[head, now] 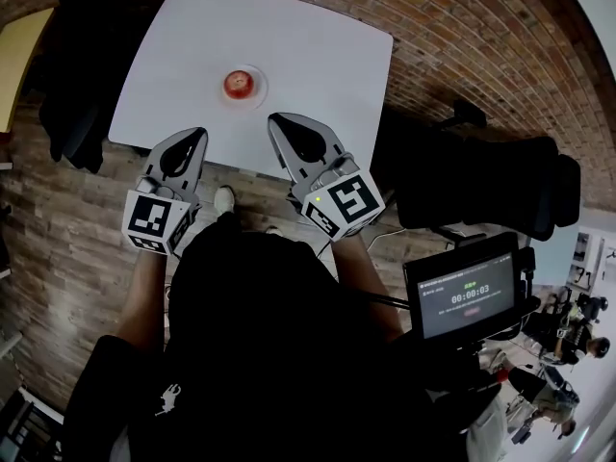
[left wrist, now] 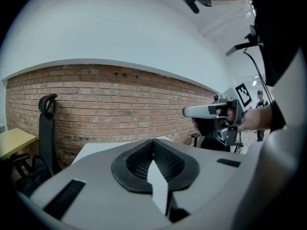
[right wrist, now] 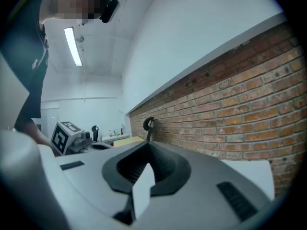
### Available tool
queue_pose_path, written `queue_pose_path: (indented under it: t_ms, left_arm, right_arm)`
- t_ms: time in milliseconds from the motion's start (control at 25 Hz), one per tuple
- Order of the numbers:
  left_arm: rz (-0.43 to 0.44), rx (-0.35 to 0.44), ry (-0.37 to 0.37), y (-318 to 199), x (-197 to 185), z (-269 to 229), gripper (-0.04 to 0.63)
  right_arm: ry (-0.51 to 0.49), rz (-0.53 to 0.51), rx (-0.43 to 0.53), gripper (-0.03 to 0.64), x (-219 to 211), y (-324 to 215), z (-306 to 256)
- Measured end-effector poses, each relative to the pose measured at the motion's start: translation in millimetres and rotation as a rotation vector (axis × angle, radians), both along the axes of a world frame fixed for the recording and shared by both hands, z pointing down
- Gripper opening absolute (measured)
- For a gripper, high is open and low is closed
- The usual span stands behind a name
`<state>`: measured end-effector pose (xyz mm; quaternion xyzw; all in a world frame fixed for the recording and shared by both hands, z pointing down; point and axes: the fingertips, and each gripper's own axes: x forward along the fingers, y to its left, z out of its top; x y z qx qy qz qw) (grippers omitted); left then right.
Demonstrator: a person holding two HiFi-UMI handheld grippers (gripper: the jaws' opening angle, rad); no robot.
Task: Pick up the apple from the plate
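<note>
Just ahead of the person's dark top, the left gripper [head: 199,132] and the right gripper [head: 273,119] are held side by side. Both have their jaws pressed together with nothing between them, their tips at the near edge of the white table [head: 298,51]. Farther in, the red apple [head: 239,84] sits on its small plate [head: 258,75], clear of both grippers.

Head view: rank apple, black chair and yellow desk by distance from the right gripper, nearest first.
1. Apple: on the plate, just ahead and left of the right gripper.
2. Black chair: off the right side of the white table.
3. Yellow desk: far left edge, beyond the table.
</note>
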<state>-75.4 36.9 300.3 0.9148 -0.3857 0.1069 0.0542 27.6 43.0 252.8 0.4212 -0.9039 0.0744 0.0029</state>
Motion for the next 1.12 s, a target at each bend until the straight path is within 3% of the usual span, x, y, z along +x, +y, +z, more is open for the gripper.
queue_pose_path:
  t_ms: [280, 600, 800, 1120]
  left_arm:
    - [0.051, -0.033, 0.023, -33.3, -22.0, 13.2, 0.006]
    - [0.122, 0.000, 0.016, -72.8, -35.0, 8.5, 0.006]
    - [0.106, 0.031, 0.010, -93.3, -43.7, 10.1, 0.006]
    - [0.128, -0.010, 0.039, -105.7, -52.1, 15.9, 0.006]
  right_arm:
    - [0.018, 0.050, -0.012, 0.003, -21.9, -30.6, 4.4]
    - [0.029, 0.107, -0.011, 0.003, -40.5, -60.0, 4.1]
    - [0.043, 0.145, -0.014, 0.003, -44.4, -71.5, 5.6]
    - [0.061, 0.172, -0.028, 0.003, -50.6, -83.0, 6.2]
